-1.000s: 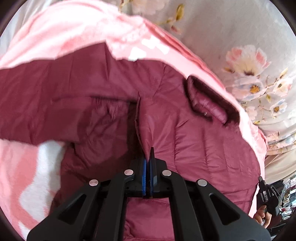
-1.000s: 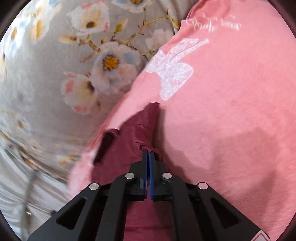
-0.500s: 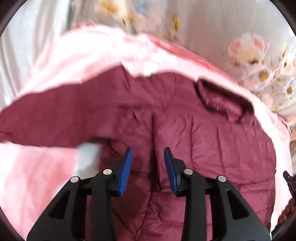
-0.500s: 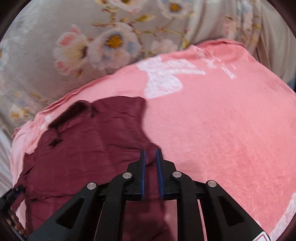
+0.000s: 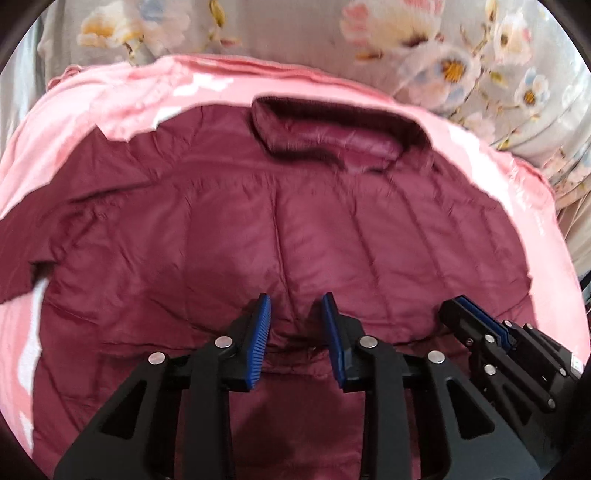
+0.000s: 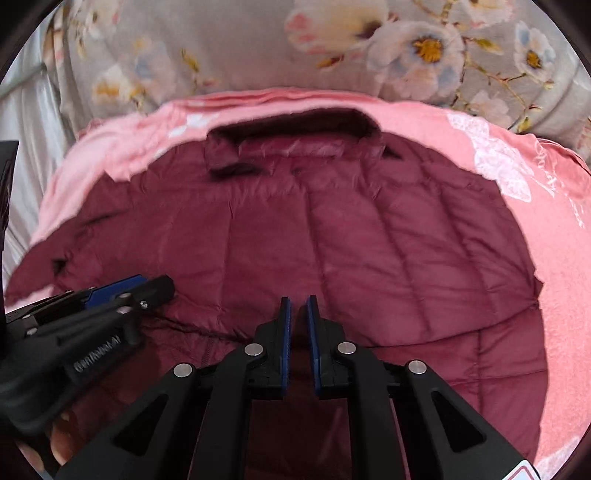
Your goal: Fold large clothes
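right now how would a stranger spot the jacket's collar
Start at the pink blanket spread over the floral bedding. On it lies a maroon quilted jacket; the collar is the raised band at its far edge, darker-rimmed than the flat panels.

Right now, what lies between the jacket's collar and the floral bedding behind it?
A strip of pink blanket separates the collar from the floral bedding; right wrist view shows it.

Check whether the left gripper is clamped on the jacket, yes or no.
No: the left gripper is open, its blue pads apart above the jacket, with no cloth between them.
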`<state>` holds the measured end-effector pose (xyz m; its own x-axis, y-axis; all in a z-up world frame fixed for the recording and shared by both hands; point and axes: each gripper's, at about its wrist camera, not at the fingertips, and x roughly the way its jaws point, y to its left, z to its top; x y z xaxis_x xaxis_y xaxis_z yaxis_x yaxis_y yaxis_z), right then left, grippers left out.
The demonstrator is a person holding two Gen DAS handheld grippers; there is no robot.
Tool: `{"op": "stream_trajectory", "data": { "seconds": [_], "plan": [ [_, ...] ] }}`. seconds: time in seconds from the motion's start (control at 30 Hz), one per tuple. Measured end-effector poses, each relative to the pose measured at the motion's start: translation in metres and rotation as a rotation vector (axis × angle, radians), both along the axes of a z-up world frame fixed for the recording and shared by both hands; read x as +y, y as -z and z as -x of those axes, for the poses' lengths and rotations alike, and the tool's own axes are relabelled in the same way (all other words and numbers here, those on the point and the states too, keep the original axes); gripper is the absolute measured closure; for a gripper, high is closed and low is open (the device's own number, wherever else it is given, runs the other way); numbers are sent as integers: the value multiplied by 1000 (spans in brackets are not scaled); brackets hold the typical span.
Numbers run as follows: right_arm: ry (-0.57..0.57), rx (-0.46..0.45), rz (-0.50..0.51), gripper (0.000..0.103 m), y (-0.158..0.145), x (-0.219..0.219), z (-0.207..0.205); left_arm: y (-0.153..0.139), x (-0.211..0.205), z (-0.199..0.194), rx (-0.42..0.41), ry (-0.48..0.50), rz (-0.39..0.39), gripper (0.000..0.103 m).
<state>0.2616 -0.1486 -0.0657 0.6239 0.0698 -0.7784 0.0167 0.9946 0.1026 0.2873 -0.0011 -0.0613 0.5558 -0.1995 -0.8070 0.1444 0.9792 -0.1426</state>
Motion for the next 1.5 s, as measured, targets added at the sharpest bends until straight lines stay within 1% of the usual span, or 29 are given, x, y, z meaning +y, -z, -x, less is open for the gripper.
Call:
{"op": "stream_trajectory", "data": {
  "seconds": [0.07, 0.13, 0.27, 0.33, 0.5, 0.6, 0.7, 0.77, 0.83, 0.87, 0.9, 0.93, 0.97, 1.0, 1.03, 1.1, 1.13, 1.23, 1.27, 1.3, 1.37, 1.43, 1.47, 1.5],
  "plan": [
    [0, 24, 5, 94, 9, 0, -1, 8, -8, 2, -1, 1, -15, 76],
    [-4, 28, 17, 94, 14, 1, 3, 12, -10, 6, -18, 7, -35, 76],
    [-5, 9, 103, 95, 19, 14, 5, 16, -16, 11, -58, 8, -76, 76],
    [-3, 4, 107, 95, 21, 16, 6, 18, -14, 11, -66, 6, -61, 76],
    [-4, 3, 95, 95, 21, 13, 5, 19, -17, 11, -80, 4, -68, 76],
    [-4, 2, 94, 95, 21, 13, 4, 19, -13, 11, -79, 1, -38, 76],
    [-2, 3, 79, 95, 21, 11, 5, 17, 0, 10, -77, -4, 53, 75],
    [-1, 4, 69, 95, 21, 10, 5, 11, 28, 13, -70, -52, 197, 75],
    [-2, 4, 60, 95, 21, 8, 5, -2, 70, 22, -73, -122, 295, 63],
    [-2, 4, 54, 95, 21, 8, 5, -8, 87, 26, -85, -150, 315, 47],
    [-1, 3, 51, 95, 21, 7, 5, -21, 124, 36, -123, -221, 330, 31],
    [-1, 3, 48, 95, 21, 7, 4, -28, 148, 41, -148, -270, 330, 27],
    [0, 3, 50, 95, 21, 8, 4, -36, 184, 47, -173, -343, 323, 23],
    [0, 2, 55, 95, 21, 8, 4, -41, 222, 51, -178, -419, 312, 21],
    [0, 2, 61, 95, 21, 8, 4, -43, 249, 53, -176, -471, 308, 21],
    [0, 1, 79, 95, 20, 11, 4, -40, 315, 60, -157, -625, 290, 21],
    [0, 1, 89, 95, 20, 12, 4, -34, 360, 67, -143, -725, 317, 21],
    [-1, 0, 112, 95, 20, 15, 4, -20, 430, 87, -129, -910, 380, 21],
    [0, 0, 115, 95, 20, 16, 4, -17, 447, 93, -130, -961, 392, 21],
    [0, 1, 119, 95, 20, 16, 4, -13, 462, 97, -135, -997, 408, 21],
    [-1, 1, 125, 95, 19, 17, 4, -4, 478, 99, -132, -1031, 424, 21],
    [-1, 2, 137, 95, 19, 20, 4, 5, 486, 91, -105, -1024, 475, 22],
    [-2, 3, 150, 95, 18, 21, 4, 9, 487, 87, -93, -1024, 493, 26],
    [-2, 3, 161, 94, 17, 23, 4, 10, 486, 83, -96, -1026, 489, 33]
  ]
}}
